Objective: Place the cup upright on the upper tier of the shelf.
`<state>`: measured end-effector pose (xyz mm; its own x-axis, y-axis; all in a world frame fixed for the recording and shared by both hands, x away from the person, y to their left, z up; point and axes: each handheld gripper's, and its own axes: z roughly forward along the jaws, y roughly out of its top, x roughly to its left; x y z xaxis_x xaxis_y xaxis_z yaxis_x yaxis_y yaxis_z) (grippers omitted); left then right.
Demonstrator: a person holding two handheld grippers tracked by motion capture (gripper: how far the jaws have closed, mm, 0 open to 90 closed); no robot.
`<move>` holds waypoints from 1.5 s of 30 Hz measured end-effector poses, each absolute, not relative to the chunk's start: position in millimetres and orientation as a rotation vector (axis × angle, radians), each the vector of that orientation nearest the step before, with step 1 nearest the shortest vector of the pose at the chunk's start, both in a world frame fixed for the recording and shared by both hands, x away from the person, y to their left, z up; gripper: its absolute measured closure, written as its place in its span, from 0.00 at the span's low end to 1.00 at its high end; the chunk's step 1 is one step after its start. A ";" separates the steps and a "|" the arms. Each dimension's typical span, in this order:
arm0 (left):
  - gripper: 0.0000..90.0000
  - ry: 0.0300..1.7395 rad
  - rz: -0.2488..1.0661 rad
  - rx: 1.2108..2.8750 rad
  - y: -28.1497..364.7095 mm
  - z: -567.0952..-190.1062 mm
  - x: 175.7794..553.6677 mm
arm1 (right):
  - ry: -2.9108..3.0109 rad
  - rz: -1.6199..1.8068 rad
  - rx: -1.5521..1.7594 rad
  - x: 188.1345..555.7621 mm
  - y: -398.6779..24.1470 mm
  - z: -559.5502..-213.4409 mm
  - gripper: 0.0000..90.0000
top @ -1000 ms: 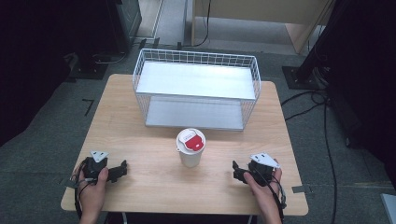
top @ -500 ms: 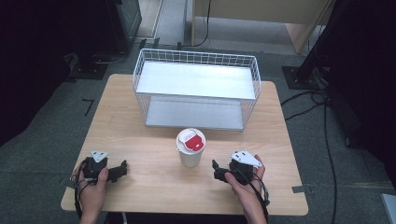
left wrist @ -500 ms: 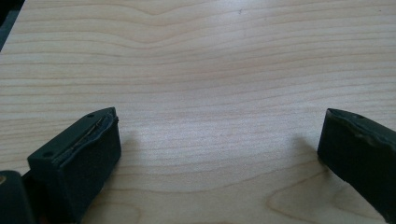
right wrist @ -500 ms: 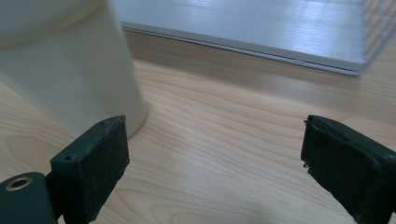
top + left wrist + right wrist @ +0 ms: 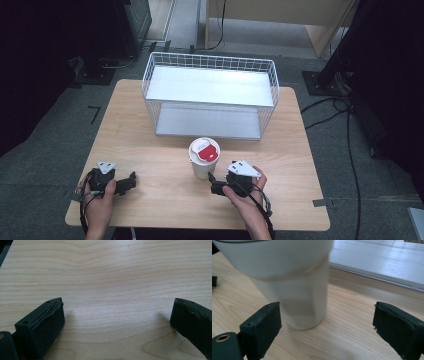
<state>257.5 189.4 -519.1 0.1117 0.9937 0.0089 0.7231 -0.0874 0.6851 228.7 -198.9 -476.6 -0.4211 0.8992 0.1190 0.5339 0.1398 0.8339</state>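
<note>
I had the right gripper [image 5: 216,185] beside the cup [image 5: 204,157], which stood mid-surface before the wire basket [image 5: 210,95], fingers wide. The cup sat off-centre toward one finger, so I judged centring first wise. The left gripper [image 5: 131,181] rested wide open.

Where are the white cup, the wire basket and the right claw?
white cup [image 5: 204,150], high view, on its red-labelled lid.
wire basket [image 5: 210,58], high view, on its far rim.
right claw [image 5: 327,327], right gripper view, midway between its open jaws.
</note>
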 end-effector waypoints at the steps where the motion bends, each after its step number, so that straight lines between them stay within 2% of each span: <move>1: 0.00 1.665 0.670 1.869 189.4 -519.1 257.5 | 2.015 1.206 1.372 228.9 -196.1 -476.1 0.09; 13: 0.00 1.665 0.670 1.869 189.4 -519.1 257.5 | 2.019 1.293 1.343 232.1 -169.3 -477.1 0.09; 16: 0.00 1.665 0.670 1.869 189.4 -519.1 257.5 | 1.956 1.316 1.352 235.0 -161.9 -475.7 0.13; 33: 0.00 1.664 0.670 1.869 189.4 -519.1 257.6 | 1.855 1.397 1.311 256.9 -148.2 -486.8 0.05; 45: 0.00 1.664 0.669 1.869 189.4 -519.1 257.6 | 1.811 1.403 1.261 258.0 -140.9 -491.1 0.08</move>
<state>257.6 189.4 -519.1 0.1119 0.9937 0.0087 0.7230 -0.0874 0.6852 258.0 -140.9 -491.1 -0.4310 0.8922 0.1347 0.3531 0.0293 0.9351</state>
